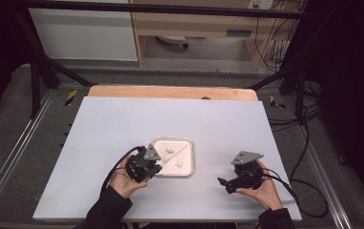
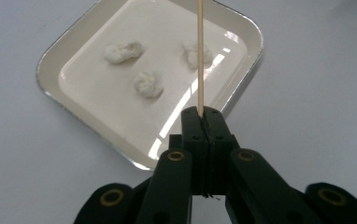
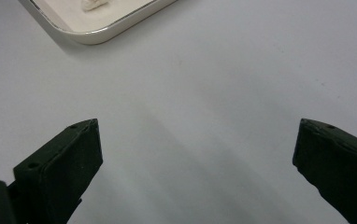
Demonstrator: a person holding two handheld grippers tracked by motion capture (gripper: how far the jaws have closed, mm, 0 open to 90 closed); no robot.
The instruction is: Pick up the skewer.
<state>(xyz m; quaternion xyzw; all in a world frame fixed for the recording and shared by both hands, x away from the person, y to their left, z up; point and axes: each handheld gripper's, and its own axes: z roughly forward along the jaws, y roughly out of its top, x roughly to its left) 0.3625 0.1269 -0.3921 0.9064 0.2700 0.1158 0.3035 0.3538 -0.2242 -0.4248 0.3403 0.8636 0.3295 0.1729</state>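
A white square tray (image 1: 189, 164) (image 2: 53, 60) sits near the middle of the table with three white lumps (image 2: 147, 84) in it. My left gripper (image 1: 144, 167) (image 2: 203, 114) is at the tray's near left edge, shut on a thin wooden skewer (image 2: 200, 56) that reaches out over the tray past one lump (image 2: 207, 53). My right gripper (image 1: 225, 183) (image 3: 197, 154) rests on the table to the right of the tray, jaws wide open with nothing between them. A corner of the tray (image 3: 97, 35) shows in the right gripper view.
The white tabletop (image 1: 123, 124) has open room around the tray. A wooden strip (image 1: 170, 91) runs along its far edge. Black frame bars and cables (image 1: 299, 157) stand beside the table.
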